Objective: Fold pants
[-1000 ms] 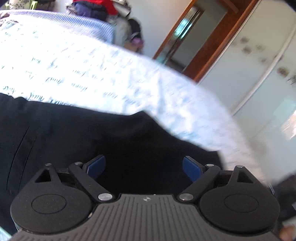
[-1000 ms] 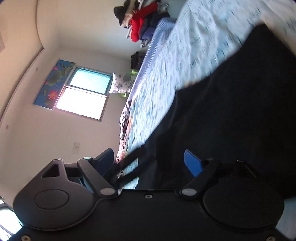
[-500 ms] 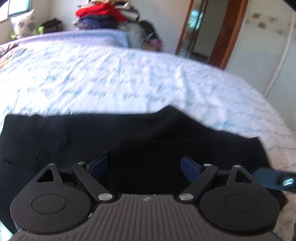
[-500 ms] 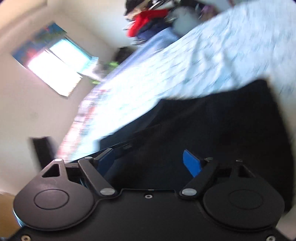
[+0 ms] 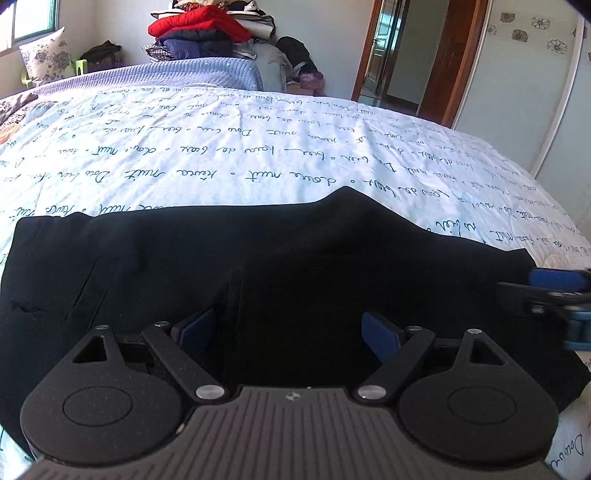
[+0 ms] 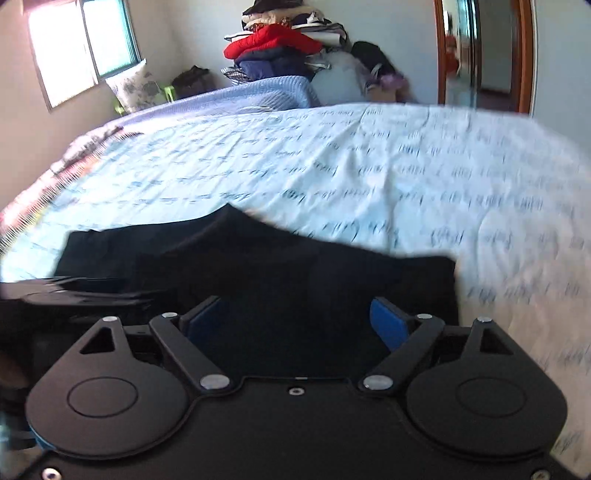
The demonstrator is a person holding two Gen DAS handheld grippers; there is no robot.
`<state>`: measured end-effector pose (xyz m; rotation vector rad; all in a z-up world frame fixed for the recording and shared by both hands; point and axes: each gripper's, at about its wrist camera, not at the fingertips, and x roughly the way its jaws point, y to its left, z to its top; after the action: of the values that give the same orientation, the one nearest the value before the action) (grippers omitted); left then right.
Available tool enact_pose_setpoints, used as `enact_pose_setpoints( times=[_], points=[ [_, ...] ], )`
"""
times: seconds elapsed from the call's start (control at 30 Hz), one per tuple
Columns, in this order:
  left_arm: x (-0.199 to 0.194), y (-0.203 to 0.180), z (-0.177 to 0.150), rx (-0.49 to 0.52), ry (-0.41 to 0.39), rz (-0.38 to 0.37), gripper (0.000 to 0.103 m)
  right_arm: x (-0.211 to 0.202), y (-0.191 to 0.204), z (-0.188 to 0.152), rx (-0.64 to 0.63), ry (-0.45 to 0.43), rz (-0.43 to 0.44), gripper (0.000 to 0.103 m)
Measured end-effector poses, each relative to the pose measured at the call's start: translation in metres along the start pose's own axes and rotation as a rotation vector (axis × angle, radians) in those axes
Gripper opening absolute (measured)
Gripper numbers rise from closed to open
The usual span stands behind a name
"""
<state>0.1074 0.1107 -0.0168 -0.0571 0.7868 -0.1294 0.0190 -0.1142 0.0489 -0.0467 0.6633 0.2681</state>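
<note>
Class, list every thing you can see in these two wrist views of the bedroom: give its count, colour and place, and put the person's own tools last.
pants: one pair, black, flat on the near part of the bed
bedspread: one, pale blue with dark script, over the bed
quilted cover: one, lilac-blue, at the far end of the bed
clothes pile: one, red jacket on dark items, beyond the bed
cushion: one, white floral, below the window
window: one, bright, far left wall
door frame: one, brown wood, far right
left claw: one, black with blue pads, open above the pants
right claw: one, black with blue pads, open above the pants, gripping nothing
</note>
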Motion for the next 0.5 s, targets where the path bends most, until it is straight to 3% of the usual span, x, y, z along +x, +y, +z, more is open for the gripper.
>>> enact_pose_setpoints(
  times=[0.1,0.13,0.17,0.37,0.5],
  points=[
    [-0.008,0.002,-0.002,0.003,0.000,-0.006,0.087,0.040,-0.013,0.003,0.019,0.140,0.015,0.090],
    [-0.012,0.003,-0.003,0.005,-0.003,-0.003,0.087,0.040,-0.014,0.002,0.001,0.107,0.027,0.099],
    [-0.017,0.004,-0.004,0.004,-0.009,-0.003,0.087,0.040,-0.013,0.002,-0.014,0.112,0.022,0.101],
    [-0.042,-0.008,-0.011,0.016,-0.033,-0.088,0.088,0.024,-0.009,0.009,0.005,0.077,-0.003,0.101],
    [-0.031,-0.024,-0.026,0.085,0.011,-0.113,0.088,0.036,-0.014,0.010,0.000,0.112,-0.040,0.101]
  ],
)
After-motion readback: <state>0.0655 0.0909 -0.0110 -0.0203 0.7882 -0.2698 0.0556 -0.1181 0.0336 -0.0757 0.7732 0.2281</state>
